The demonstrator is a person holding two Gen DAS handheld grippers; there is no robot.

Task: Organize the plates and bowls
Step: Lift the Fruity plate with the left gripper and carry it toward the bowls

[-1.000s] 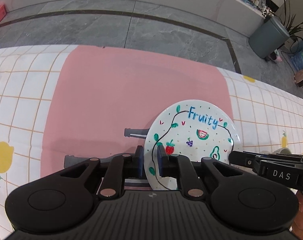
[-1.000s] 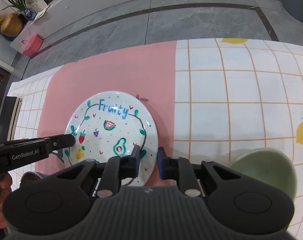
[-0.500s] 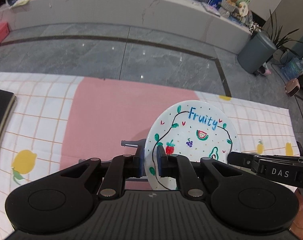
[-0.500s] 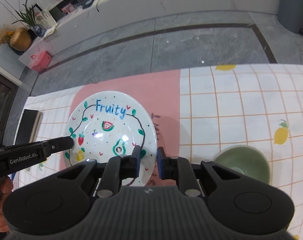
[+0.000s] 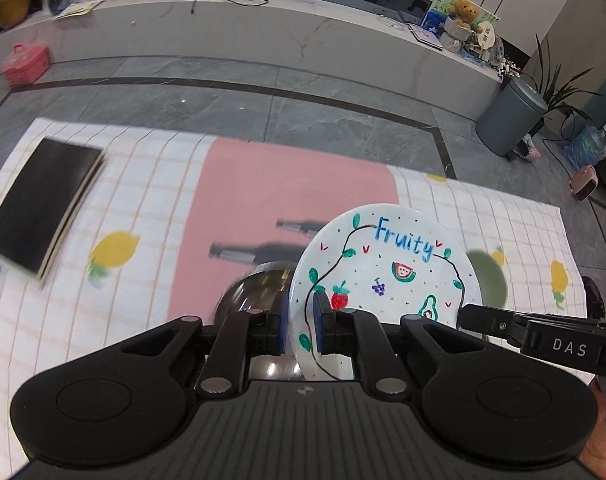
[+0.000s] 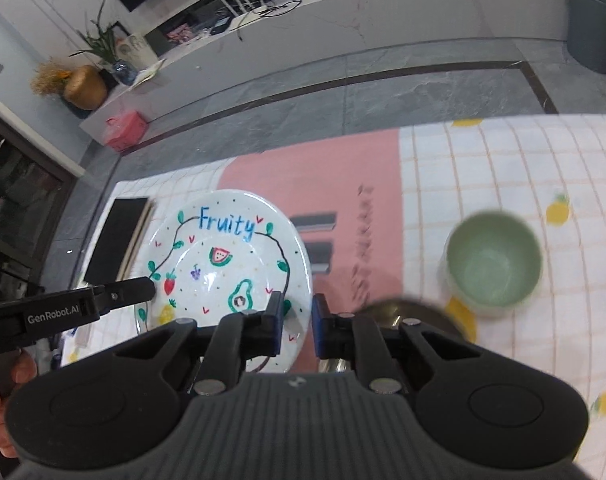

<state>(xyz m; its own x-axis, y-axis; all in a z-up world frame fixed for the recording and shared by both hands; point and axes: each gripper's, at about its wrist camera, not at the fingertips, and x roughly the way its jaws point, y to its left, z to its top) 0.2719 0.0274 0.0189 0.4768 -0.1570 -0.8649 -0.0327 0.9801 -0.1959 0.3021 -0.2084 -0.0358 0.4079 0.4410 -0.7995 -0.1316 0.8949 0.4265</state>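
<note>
Between your claws: plate [image 5: 387, 276], left claw [image 5: 301, 328] pinching its left rim, right claw [image 6: 297, 326] pinching its right rim, held above desk [image 6: 503, 168]. Step: carrying plate. Steel bowl [image 5: 259, 292] just below, green bowl [image 6: 493, 258] right. Next, judged: keep level, lower onto stacking spot, then release both claws together.

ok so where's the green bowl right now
The green bowl sits on the checked cloth at the right of the right wrist view, beside the pink strip; in the left wrist view it peeks out behind the lifted Fruity plate.

A black notebook [image 5: 43, 204] lies on the checked lemon-print tablecloth [image 5: 151, 184]; grey bin [image 5: 511, 120] beyond.
</note>
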